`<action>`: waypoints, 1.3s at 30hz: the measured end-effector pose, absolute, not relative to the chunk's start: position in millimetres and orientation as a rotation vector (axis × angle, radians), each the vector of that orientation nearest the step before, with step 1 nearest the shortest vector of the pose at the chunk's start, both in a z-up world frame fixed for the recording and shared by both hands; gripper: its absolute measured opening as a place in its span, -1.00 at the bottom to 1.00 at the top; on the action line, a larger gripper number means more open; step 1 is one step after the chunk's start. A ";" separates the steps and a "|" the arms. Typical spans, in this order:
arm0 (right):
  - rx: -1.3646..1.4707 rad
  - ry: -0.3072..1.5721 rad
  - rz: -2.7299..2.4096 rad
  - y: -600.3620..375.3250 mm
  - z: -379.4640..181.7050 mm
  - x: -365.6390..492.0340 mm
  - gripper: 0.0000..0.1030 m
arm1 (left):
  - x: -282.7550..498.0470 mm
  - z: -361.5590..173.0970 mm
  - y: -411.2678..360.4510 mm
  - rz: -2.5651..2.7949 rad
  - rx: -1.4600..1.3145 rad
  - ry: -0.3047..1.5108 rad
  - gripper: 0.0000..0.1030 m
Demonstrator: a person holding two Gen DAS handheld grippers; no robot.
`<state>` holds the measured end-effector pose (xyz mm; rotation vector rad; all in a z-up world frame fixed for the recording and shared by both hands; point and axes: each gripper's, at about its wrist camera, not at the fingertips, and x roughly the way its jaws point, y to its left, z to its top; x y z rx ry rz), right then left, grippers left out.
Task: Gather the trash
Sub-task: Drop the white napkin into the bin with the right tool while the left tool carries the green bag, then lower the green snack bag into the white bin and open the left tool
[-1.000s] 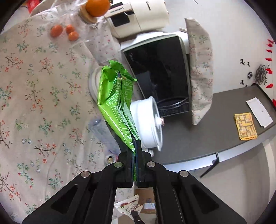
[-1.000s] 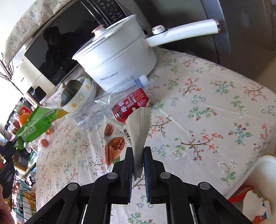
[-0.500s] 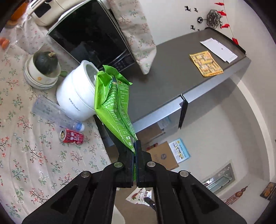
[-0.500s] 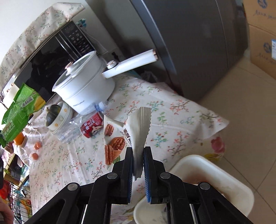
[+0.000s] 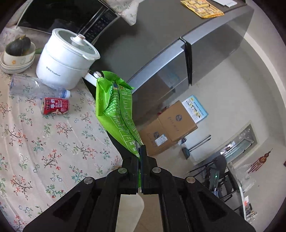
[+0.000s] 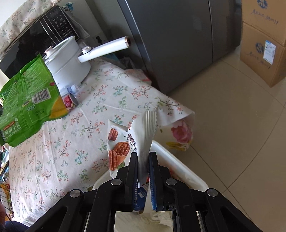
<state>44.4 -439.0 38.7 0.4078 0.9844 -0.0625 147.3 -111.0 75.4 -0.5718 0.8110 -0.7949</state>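
My left gripper point(image 5: 140, 151) is shut on the bottom corner of a green snack bag point(image 5: 116, 110), which stands up over the table's edge; the same green bag point(image 6: 28, 105) hangs at the left of the right wrist view. My right gripper point(image 6: 143, 157) is shut on a white pecan snack wrapper point(image 6: 132, 139), held just above a white bin point(image 6: 180, 169) on the floor beside the table. A red drink can point(image 5: 55, 108) and a clear plastic bottle point(image 5: 35, 87) lie on the flowered tablecloth point(image 5: 44, 142).
A white pot point(image 5: 66, 58) with a long handle point(image 6: 107, 49), a stack of bowls holding a squash point(image 5: 17, 53) and a microwave point(image 5: 59, 16) stand at the table's back. A grey fridge point(image 6: 171, 35) and cardboard boxes point(image 6: 262, 44) border the tiled floor point(image 6: 241, 142).
Both grippers swung with their bags from over the table toward its edge. The white bin came into the right wrist view under the pecan wrapper. The left view rolled and now shows floor and boxes.
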 end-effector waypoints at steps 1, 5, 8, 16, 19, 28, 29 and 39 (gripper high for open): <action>0.406 0.989 -0.069 -440.9 35.8 44.1 -0.80 | 143.6 71.8 -121.1 -0.801 -0.536 0.825 -1.00; 0.394 1.013 -0.082 -445.7 30.0 43.5 -0.79 | 128.6 55.2 -159.8 -0.836 -0.407 0.879 -1.00; 0.364 1.060 -0.087 -445.5 19.8 43.1 -0.78 | 117.5 42.3 -183.3 -0.857 -0.315 0.917 -1.00; 0.316 1.263 -0.087 -440.7 -29.8 38.9 -0.69 | 106.7 16.5 -211.2 -0.859 -0.156 0.976 -1.00; 0.330 1.292 -0.107 -444.3 -36.9 36.7 -0.53 | 106.4 9.9 -216.0 -0.858 -0.133 0.989 -1.00; 0.368 1.261 -0.118 -448.3 -30.6 36.1 -0.37 | 96.5 -4.1 -236.0 -0.891 -0.030 0.998 -1.00; 0.370 1.256 -0.115 -447.7 -29.5 36.1 -0.37 | 94.8 -5.5 -238.9 -0.899 -0.018 0.998 -1.00; 0.402 1.204 -0.136 -455.1 -23.5 40.0 -0.30 | 78.2 -33.0 -267.4 -0.951 0.110 1.067 -1.00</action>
